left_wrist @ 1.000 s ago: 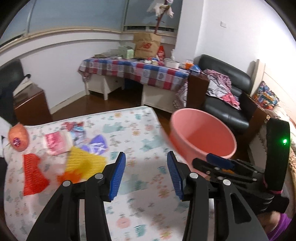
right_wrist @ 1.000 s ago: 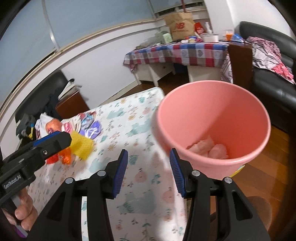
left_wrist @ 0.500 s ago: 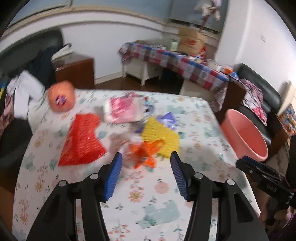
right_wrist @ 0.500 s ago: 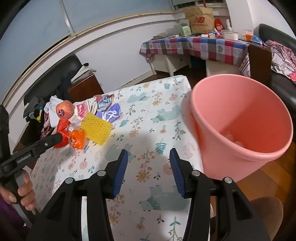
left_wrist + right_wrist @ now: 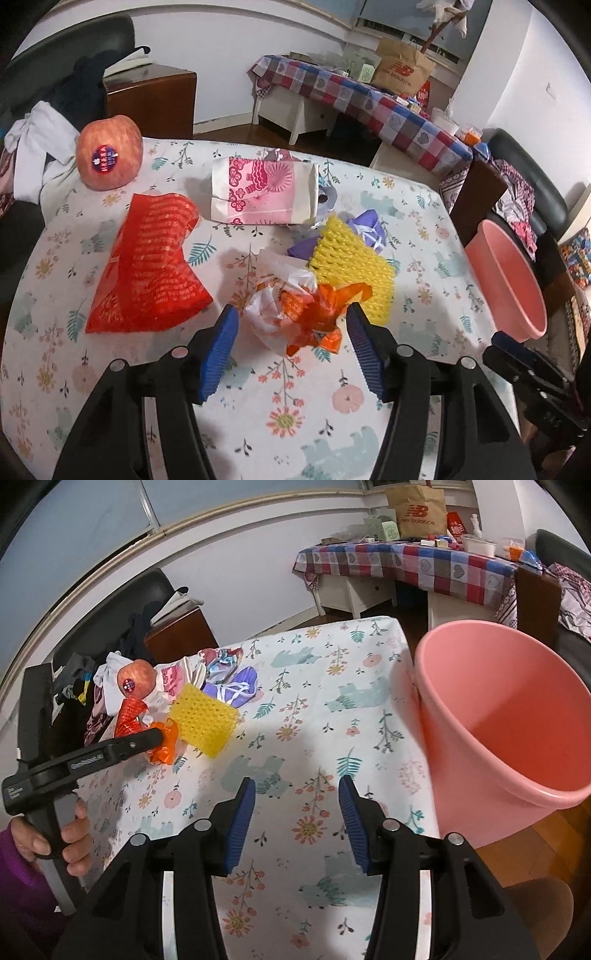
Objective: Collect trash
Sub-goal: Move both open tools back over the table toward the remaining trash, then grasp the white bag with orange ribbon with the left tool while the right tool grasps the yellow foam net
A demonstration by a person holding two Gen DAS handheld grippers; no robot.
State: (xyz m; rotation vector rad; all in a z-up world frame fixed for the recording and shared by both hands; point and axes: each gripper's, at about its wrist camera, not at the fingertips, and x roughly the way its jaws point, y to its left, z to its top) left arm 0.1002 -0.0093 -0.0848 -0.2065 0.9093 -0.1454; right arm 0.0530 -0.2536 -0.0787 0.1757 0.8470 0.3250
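Trash lies on the floral tablecloth (image 5: 184,387): a crumpled orange and white wrapper (image 5: 306,314), a yellow foam net (image 5: 351,266), a red bag (image 5: 155,258), a pink patterned paper bag (image 5: 262,195) and a purple wrapper (image 5: 365,225). My left gripper (image 5: 291,343) is open, its jaws on either side of the orange wrapper. The wrapper also shows in the right wrist view (image 5: 164,746). My right gripper (image 5: 295,823) is open and empty above the cloth. The pink bucket (image 5: 517,738) stands to its right, off the table edge.
An apple (image 5: 109,151) with a sticker sits at the table's far left corner. Clothes (image 5: 33,147) lie on a chair to the left. A checked-cloth table (image 5: 369,103) and a black sofa (image 5: 528,192) stand behind. The bucket also shows in the left wrist view (image 5: 506,284).
My left gripper has swung left from the bucket to the trash pile and come down around the orange wrapper. My right gripper has drawn back from the bucket over the cloth.
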